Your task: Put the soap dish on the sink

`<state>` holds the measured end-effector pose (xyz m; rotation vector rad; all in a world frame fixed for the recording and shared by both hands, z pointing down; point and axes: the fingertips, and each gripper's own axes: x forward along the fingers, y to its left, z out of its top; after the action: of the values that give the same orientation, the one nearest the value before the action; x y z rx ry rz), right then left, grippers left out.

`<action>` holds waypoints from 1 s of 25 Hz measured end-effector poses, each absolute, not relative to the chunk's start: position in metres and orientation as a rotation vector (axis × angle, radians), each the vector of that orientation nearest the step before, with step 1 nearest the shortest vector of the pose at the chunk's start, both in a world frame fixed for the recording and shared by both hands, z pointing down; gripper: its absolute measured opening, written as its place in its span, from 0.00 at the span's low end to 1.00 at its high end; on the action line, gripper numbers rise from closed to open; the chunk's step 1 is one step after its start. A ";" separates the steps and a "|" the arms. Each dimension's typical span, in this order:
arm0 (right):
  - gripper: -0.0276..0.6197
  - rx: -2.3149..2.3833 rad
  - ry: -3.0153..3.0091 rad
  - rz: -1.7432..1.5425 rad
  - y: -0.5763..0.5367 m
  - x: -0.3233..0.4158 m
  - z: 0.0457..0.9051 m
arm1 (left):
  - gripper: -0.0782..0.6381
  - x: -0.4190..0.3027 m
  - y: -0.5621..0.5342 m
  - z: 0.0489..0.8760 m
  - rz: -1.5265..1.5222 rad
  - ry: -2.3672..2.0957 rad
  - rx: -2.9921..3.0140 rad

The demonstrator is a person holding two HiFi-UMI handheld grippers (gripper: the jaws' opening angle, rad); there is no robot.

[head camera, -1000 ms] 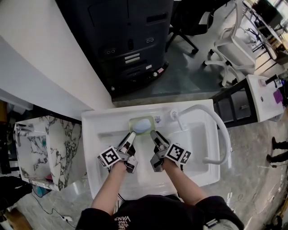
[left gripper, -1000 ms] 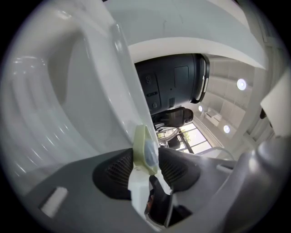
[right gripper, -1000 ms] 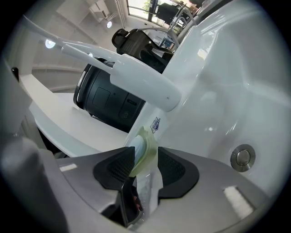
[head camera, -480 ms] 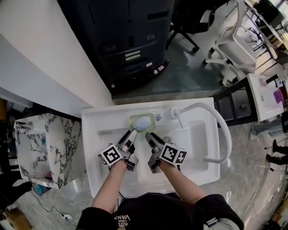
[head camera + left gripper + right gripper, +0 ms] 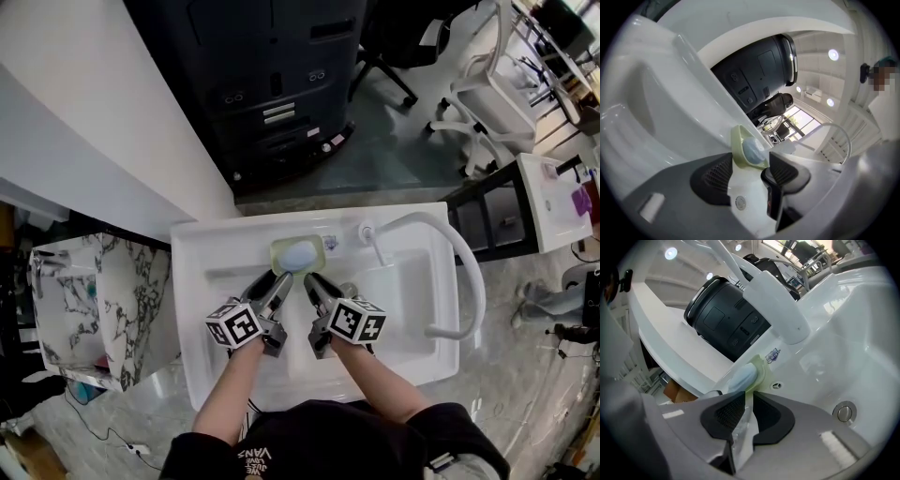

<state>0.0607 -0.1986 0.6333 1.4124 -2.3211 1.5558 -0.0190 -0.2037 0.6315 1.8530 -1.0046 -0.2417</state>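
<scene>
The pale green soap dish [image 5: 298, 253] with a blue soap bar in it sits on the back rim of the white sink [image 5: 211, 281]. Both grippers are over the basin just in front of it. My left gripper [image 5: 275, 285] has its jaws opening wide. In the left gripper view the dish [image 5: 749, 150] lies just beyond the left gripper [image 5: 750, 172], free of the pads. My right gripper [image 5: 313, 285] has its jaws closing to a narrow slit with nothing pinched. In the right gripper view the dish [image 5: 758, 369] stands past the right gripper [image 5: 749, 412].
A white curved faucet [image 5: 459, 272] arches over the sink's right side from a base [image 5: 366, 232] beside the dish. The drain [image 5: 844, 412] is in the basin. A black machine [image 5: 272, 84] stands behind the sink and a marble-patterned stand [image 5: 94, 300] to its left.
The left jaws have spread away from the dish. The right gripper has shifted slightly left, rolled, and narrowed its jaws. The dish has stayed on the rim.
</scene>
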 end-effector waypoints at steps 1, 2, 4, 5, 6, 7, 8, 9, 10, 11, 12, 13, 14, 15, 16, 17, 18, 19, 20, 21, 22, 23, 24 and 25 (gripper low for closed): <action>0.13 1.415 -2.318 1.554 -0.199 0.061 0.634 | 0.48 -0.019 -0.203 0.632 -0.228 -1.008 1.865; 0.11 1.418 -2.316 1.557 -0.200 0.061 0.634 | 0.49 -0.019 -0.203 0.632 -0.214 -1.011 1.876; 0.09 1.426 -2.310 1.572 -0.201 0.061 0.634 | 0.48 -0.020 -0.202 0.633 -0.180 -1.018 1.900; 0.08 1.430 -2.308 1.582 -0.201 0.061 0.634 | 0.48 -0.020 -0.201 0.634 -0.157 -1.023 1.915; 0.07 1.432 -2.307 1.590 -0.202 0.061 0.634 | 0.48 -0.019 -0.200 0.635 -0.132 -1.027 1.930; 0.07 1.434 -2.307 1.595 -0.203 0.061 0.634 | 0.48 -0.019 -0.199 0.636 -0.105 -1.032 1.947; 0.07 1.436 -2.307 1.596 -0.203 0.061 0.633 | 0.48 -0.018 -0.198 0.637 -0.079 -1.036 1.964; 0.06 1.439 -2.308 1.598 -0.204 0.061 0.633 | 0.48 -0.018 -0.197 0.638 -0.051 -1.042 1.982; 0.06 1.440 -2.309 1.600 -0.205 0.061 0.633 | 0.48 -0.018 -0.197 0.638 -0.023 -1.051 2.001; 0.06 1.441 -2.310 1.602 -0.206 0.061 0.633 | 0.48 -0.018 -0.196 0.639 0.006 -1.065 2.020; 0.06 1.442 -2.311 1.603 -0.206 0.061 0.633 | 0.48 -0.019 -0.196 0.640 0.036 -1.083 2.034; 0.06 1.442 -2.312 1.604 -0.206 0.061 0.632 | 0.48 -0.021 -0.196 0.641 0.067 -1.104 2.044; 0.06 1.442 -2.314 1.604 -0.206 0.061 0.632 | 0.48 -0.023 -0.196 0.643 0.095 -1.126 2.050; 0.06 1.443 -2.315 1.605 -0.206 0.061 0.631 | 0.48 -0.025 -0.196 0.644 0.119 -1.145 2.054; 0.06 1.444 -2.314 1.607 -0.206 0.061 0.631 | 0.48 -0.026 -0.197 0.645 0.135 -1.159 2.055; 0.06 1.444 -2.313 1.609 -0.206 0.061 0.631 | 0.48 -0.027 -0.197 0.645 0.146 -1.168 2.054; 0.06 1.444 -2.312 1.610 -0.206 0.060 0.630 | 0.48 -0.028 -0.198 0.646 0.156 -1.176 2.052; 0.06 1.444 -2.311 1.613 -0.207 0.060 0.630 | 0.48 -0.029 -0.198 0.647 0.167 -1.183 2.050; 0.06 1.444 -2.311 1.615 -0.207 0.060 0.630 | 0.47 -0.030 -0.198 0.648 0.181 -1.190 2.050; 0.06 1.445 -2.311 1.619 -0.207 0.061 0.631 | 0.46 -0.030 -0.198 0.649 0.196 -1.196 2.053; 0.06 1.445 -2.311 1.622 -0.206 0.061 0.631 | 0.45 -0.030 -0.197 0.649 0.208 -1.200 2.059; 0.06 1.446 -2.312 1.625 -0.206 0.061 0.631 | 0.44 -0.029 -0.197 0.649 0.217 -1.202 2.068; 0.06 1.448 -2.313 1.628 -0.207 0.061 0.631 | 0.43 -0.028 -0.198 0.648 0.225 -1.205 2.077; 0.05 1.449 -2.314 1.631 -0.207 0.061 0.631 | 0.42 -0.028 -0.199 0.648 0.231 -1.210 2.084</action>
<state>0.0606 -0.2073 0.6309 1.4492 -2.3141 1.6308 -0.0281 -0.1987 0.6477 2.0836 -1.2103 0.2312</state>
